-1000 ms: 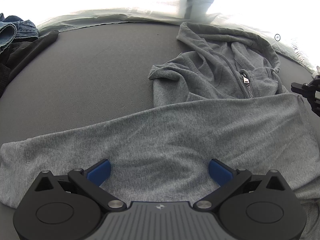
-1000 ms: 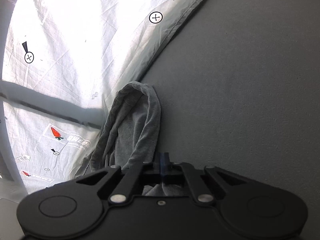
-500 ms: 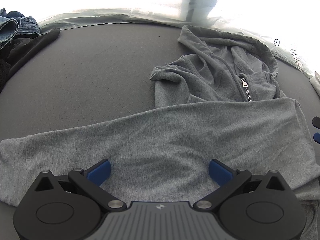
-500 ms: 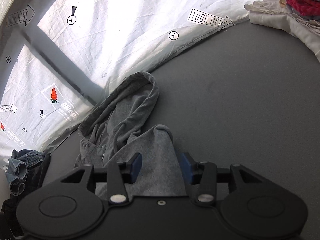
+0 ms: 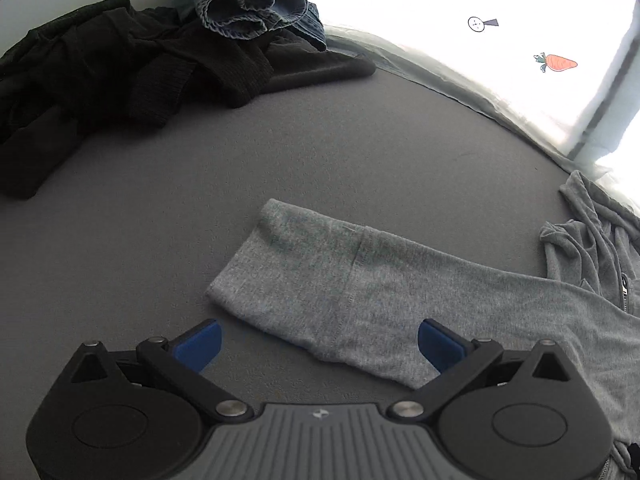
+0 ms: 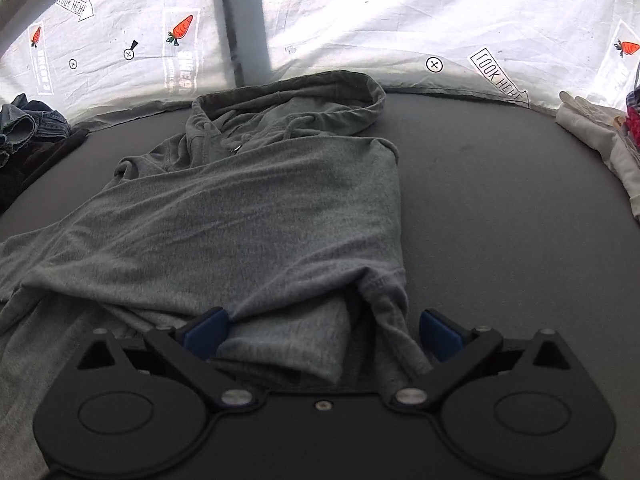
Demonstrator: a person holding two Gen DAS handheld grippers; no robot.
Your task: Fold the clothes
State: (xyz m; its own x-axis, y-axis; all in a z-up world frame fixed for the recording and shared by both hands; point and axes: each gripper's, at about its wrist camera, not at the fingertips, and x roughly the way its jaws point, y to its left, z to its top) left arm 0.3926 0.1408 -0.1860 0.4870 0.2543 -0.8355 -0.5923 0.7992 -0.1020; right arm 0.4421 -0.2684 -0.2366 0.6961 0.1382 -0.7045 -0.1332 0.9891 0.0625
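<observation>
A grey hoodie (image 6: 248, 208) lies spread on the dark grey mat (image 6: 500, 200), and everything else sits around it. Its hood (image 6: 296, 96) points toward the white sheet (image 6: 400, 12) at the far edge of the mat, with the hood's rim touching or just short of that edge. The hoodie's right edge runs as a fairly straight fold from the shoulder down to the hem, and beyond that edge the mat is bare up to a pile of white and red cloth (image 6: 600, 136) well apart at the mat's right border.

The right gripper (image 6: 322, 328) sits at the near, lower end of the hoodie with its blue-padded fingers (image 6: 206, 330) spread wide. Bunched hem fabric lies between them, touching the left pad, but the jaws are not closed on it.

One sleeve (image 5: 340, 280) stretches out to the left of the hoodie's body, lying flat across the mat, its cuff end squared off and free. The left gripper (image 5: 318, 344) hovers just near of that sleeve with its jaws wide apart; the sleeve's lower edge passes between the blue pads (image 5: 198, 342) without being pinched, and the left pad is over bare mat.

Left of and beyond the cuff the mat is bare for a wide stretch, up to a heap of black clothes (image 5: 120, 76) with a pair of jeans (image 5: 252, 4) on top, at the mat's far left corner.
</observation>
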